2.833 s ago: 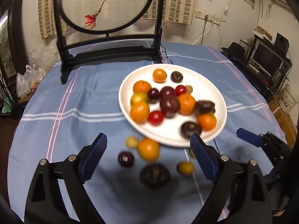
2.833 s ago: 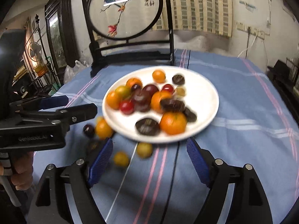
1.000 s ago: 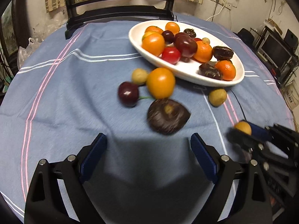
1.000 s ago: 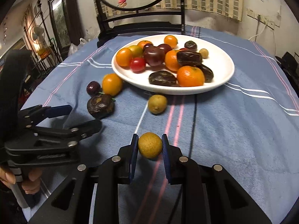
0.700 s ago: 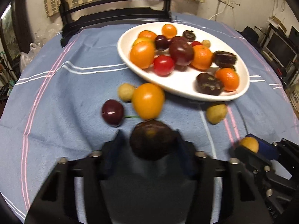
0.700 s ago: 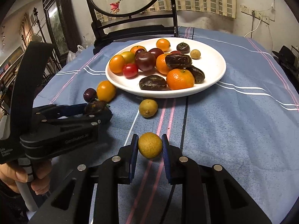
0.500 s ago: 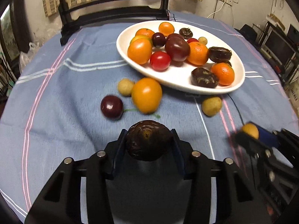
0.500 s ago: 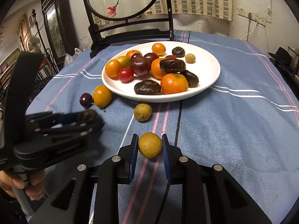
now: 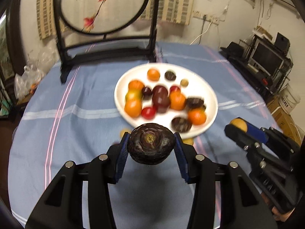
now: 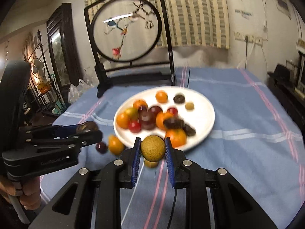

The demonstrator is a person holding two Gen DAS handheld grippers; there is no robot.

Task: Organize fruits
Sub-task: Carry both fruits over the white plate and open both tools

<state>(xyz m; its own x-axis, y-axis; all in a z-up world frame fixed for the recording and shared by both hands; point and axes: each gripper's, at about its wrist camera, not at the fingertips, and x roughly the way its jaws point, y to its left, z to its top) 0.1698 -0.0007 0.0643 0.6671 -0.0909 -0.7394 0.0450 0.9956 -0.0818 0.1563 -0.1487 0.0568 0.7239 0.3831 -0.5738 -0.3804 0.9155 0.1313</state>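
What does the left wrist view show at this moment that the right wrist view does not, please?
Only the left wrist view shows the wrinkled dark purple fruit face-on, clamped in the left tool, and a dark monitor at the room's right edge.

Only the right wrist view shows the rough tan round fruit close up in the right tool, a dark red cherry on the cloth and a hand on the left tool's handle.

Both show the white round plate of fruit and the black-framed round embroidery screen.
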